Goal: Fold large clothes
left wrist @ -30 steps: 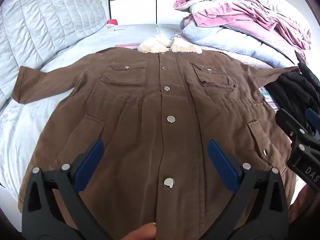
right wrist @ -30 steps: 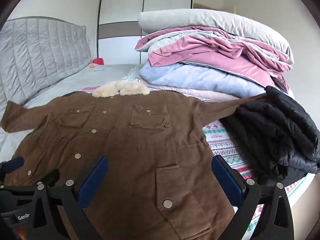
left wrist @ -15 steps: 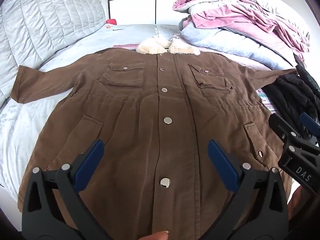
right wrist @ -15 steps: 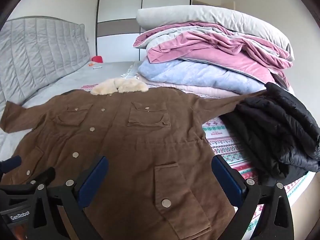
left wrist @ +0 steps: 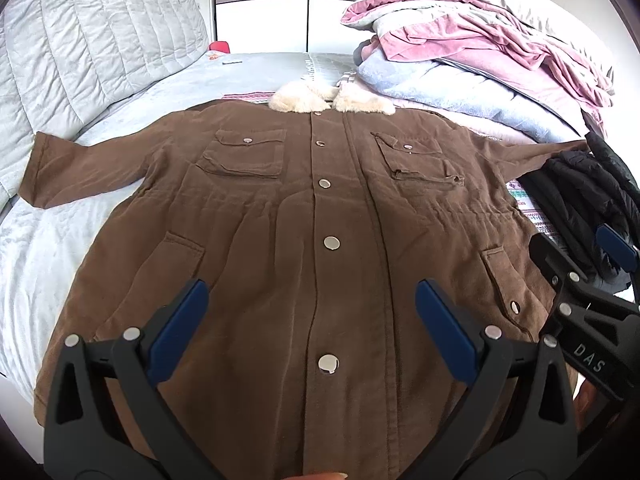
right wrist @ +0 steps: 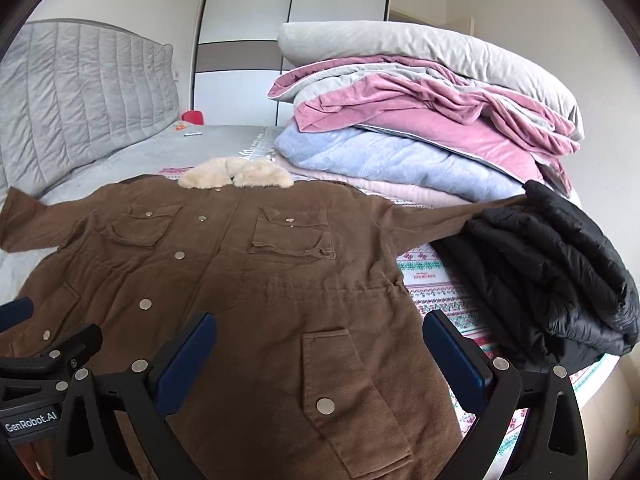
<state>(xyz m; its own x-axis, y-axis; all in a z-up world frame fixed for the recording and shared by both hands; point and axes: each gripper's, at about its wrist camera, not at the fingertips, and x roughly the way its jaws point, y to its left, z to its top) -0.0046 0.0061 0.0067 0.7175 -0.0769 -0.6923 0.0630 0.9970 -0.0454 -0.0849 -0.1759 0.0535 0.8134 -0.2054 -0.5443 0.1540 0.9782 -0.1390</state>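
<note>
A brown coat (left wrist: 280,220) with a cream fur collar (left wrist: 332,98) lies flat, front up and buttoned, on the bed, sleeves spread to both sides. It also shows in the right wrist view (right wrist: 248,280). My left gripper (left wrist: 312,320) is open and empty above the coat's lower front, over the button line. My right gripper (right wrist: 320,354) is open and empty above the coat's lower right pocket. The right gripper shows at the right edge of the left wrist view (left wrist: 580,296).
A folded black puffer jacket (right wrist: 552,276) lies right of the coat, on its right sleeve end. A tall pile of pink, blue and grey bedding (right wrist: 420,120) stands behind it. A grey padded headboard (left wrist: 80,48) runs along the left. A wardrobe (right wrist: 288,40) stands at the back.
Both grippers have pulled back and risen slightly, so the coat sits a little farther away in both views. Both stay open. The coat has not moved.
</note>
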